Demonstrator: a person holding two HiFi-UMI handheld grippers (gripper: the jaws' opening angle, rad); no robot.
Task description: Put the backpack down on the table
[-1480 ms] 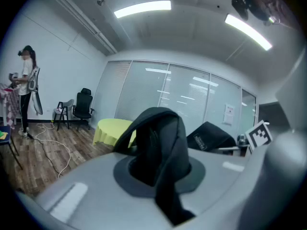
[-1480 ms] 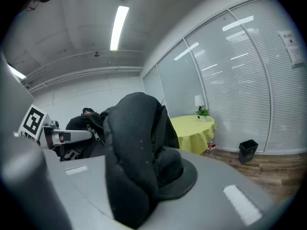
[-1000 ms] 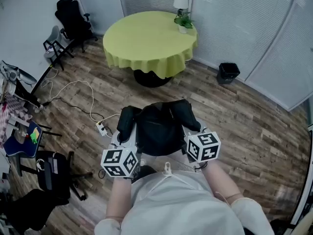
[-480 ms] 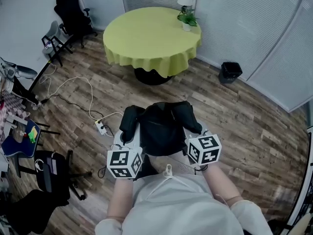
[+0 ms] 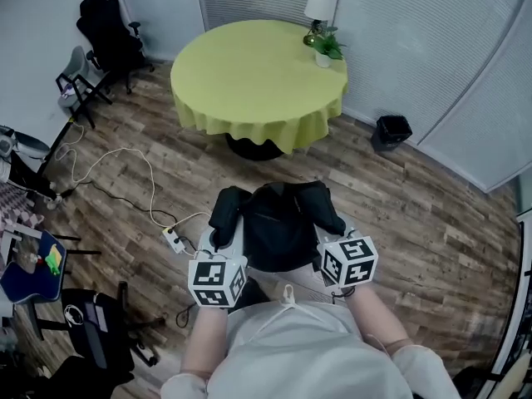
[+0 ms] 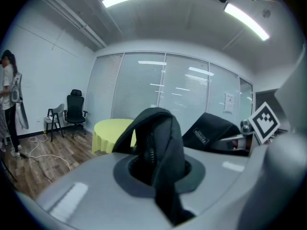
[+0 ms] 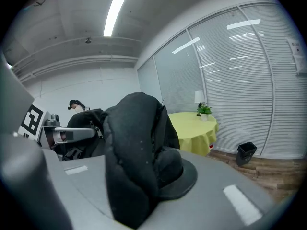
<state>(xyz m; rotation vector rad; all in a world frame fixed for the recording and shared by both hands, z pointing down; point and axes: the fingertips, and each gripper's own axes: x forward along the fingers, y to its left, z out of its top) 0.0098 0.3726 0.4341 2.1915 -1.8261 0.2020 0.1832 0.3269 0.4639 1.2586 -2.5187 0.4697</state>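
Note:
I carry a black backpack [image 5: 278, 223] in front of me, above the wooden floor. My left gripper [image 5: 221, 241] is shut on its left shoulder strap [image 6: 160, 152], which loops up between the jaws. On the other side, my right gripper [image 5: 331, 233] is shut on the padded right strap [image 7: 134, 147]. The round table with a yellow-green cloth [image 5: 258, 73] stands ahead, some way off. The left gripper view also shows that table [image 6: 111, 131], and the right gripper view shows the table [image 7: 194, 128] past the strap.
A potted plant [image 5: 329, 46] and a lamp [image 5: 317, 3] stand at the table's far right edge. A black bin [image 5: 391, 130] sits right of it. A power strip [image 5: 173, 238] with cables lies on the floor at left. Chairs [image 5: 104, 32] stand at far left.
Both grippers and the backpack have moved forward toward the table, which now lies nearer in the head view. Both grips stay the same.

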